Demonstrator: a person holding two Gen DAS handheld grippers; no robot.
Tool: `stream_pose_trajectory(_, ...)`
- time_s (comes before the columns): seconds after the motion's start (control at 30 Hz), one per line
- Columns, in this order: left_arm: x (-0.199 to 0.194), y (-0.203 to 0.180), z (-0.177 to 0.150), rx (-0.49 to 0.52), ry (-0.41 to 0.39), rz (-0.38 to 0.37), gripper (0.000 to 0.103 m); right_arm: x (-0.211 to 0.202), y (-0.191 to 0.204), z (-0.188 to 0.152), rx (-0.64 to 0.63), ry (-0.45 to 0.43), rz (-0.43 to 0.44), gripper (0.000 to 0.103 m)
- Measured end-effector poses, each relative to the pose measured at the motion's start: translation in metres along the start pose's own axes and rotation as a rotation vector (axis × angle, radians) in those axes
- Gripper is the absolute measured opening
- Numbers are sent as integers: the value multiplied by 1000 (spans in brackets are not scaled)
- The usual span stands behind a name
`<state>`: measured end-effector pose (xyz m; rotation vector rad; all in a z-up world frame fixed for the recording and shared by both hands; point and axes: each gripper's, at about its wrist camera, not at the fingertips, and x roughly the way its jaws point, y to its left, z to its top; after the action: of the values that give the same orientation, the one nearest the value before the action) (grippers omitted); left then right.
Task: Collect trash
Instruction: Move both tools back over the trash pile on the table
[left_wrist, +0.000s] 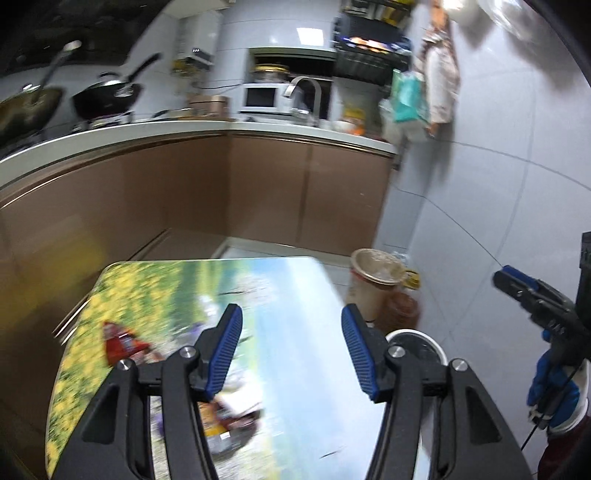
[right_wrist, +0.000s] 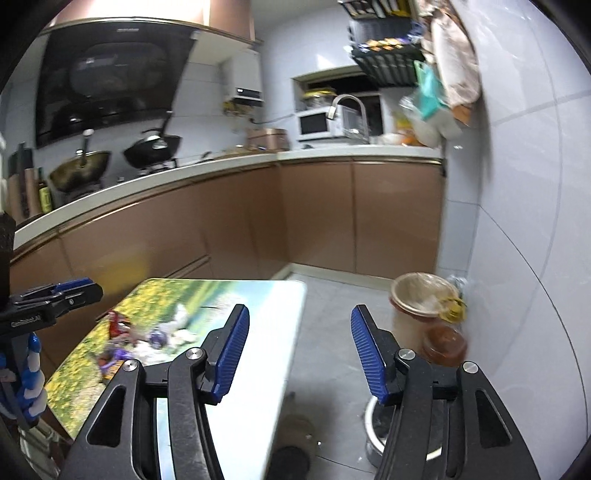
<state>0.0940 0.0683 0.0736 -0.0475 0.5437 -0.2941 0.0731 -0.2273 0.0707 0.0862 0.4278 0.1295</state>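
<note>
A small table (left_wrist: 295, 314) with a printed landscape top holds trash: a red wrapper (left_wrist: 122, 343), an orange-and-white packet (left_wrist: 229, 413) and purple scraps (right_wrist: 157, 338). The table shows in the right wrist view too (right_wrist: 266, 332), with the red wrapper (right_wrist: 120, 325) there. My left gripper (left_wrist: 291, 354) is open and empty above the table, over the packet. My right gripper (right_wrist: 299, 354) is open and empty, over the table's right edge and the floor. A round bin (right_wrist: 373, 443) stands on the floor to the right, half hidden by the right finger. It also shows in the left wrist view (left_wrist: 413, 343).
A tan tub (right_wrist: 421, 295) and a brown jar (right_wrist: 445, 343) stand by the tiled wall, right of the table. Brown cabinets (right_wrist: 295, 221) and a counter with woks, a microwave and a tap run behind. The right gripper appears in the left wrist view (left_wrist: 532, 299).
</note>
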Motion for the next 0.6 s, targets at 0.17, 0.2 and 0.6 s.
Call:
stream_pose_trajectory(0.17, -26, 45, -15, -29, -19, 71, 54, -3, 28, 8, -28, -9, 67, 58)
stream_pose_trajectory(0.2, -27, 53, -18, -35, -16, 76, 54, -2, 34, 9, -36, -8, 85, 59)
stream_pose_trajectory(0.6, 30, 95, -52, -89, 111, 83, 54, 63, 87, -17, -90, 133, 214, 60)
